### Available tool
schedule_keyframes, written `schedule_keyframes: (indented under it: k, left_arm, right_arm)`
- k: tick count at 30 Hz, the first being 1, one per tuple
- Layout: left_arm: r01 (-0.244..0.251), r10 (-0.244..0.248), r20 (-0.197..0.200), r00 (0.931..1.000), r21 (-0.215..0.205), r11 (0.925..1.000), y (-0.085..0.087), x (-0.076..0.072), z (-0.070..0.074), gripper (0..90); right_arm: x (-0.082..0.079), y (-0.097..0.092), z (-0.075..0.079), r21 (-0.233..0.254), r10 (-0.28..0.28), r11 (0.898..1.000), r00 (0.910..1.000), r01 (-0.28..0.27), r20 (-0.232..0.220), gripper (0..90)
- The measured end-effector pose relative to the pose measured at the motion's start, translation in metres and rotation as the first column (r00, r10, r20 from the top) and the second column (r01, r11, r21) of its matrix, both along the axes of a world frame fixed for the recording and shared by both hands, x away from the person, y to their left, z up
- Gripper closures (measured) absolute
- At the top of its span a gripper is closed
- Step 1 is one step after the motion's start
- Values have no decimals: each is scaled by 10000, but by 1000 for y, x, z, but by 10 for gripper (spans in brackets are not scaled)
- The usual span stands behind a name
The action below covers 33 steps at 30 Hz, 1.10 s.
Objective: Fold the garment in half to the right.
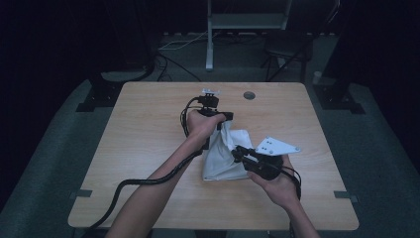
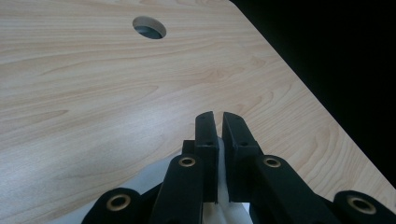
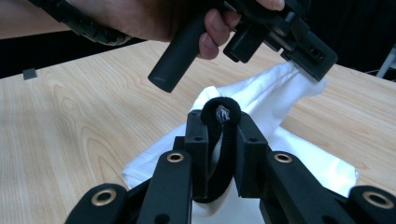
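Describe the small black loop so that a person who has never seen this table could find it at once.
On the wooden table, find the white cloth near the middle, lifted by the left gripper. The right gripper pinches the black loop in front of the cloth. It is a soft dark band, unlike the pale fabric behind it.

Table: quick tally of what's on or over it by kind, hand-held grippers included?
White cloth: 1
Black band: 1
Hand-held grippers: 2, left hand-held gripper and right hand-held gripper
Total: 4
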<state>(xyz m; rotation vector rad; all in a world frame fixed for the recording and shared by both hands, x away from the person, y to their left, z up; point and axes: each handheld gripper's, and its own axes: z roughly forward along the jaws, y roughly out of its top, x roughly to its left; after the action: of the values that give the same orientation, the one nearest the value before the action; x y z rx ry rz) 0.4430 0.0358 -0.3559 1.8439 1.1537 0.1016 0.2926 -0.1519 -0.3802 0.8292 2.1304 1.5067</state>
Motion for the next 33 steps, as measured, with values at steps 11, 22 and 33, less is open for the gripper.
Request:
schedule_keyframes:
  k: [11,22,33]
  left_arm:
    - [-39,38,-64,10000,-72,10000,-6,0,-7,855]
    - [53,-54,-159,9999,-44,10000,-11,0,-13,851]
    - [49,-50,-170,9998,-59,10000,-14,0,-17,847]
  right_arm:
    - [-1,-7,-8,-77,-121,9999,9997,119,-207,789]
    - [-4,-11,-14,-127,-206,9997,9991,202,-365,790]
    - [-4,-15,-20,-203,-305,9994,9983,296,-487,789]
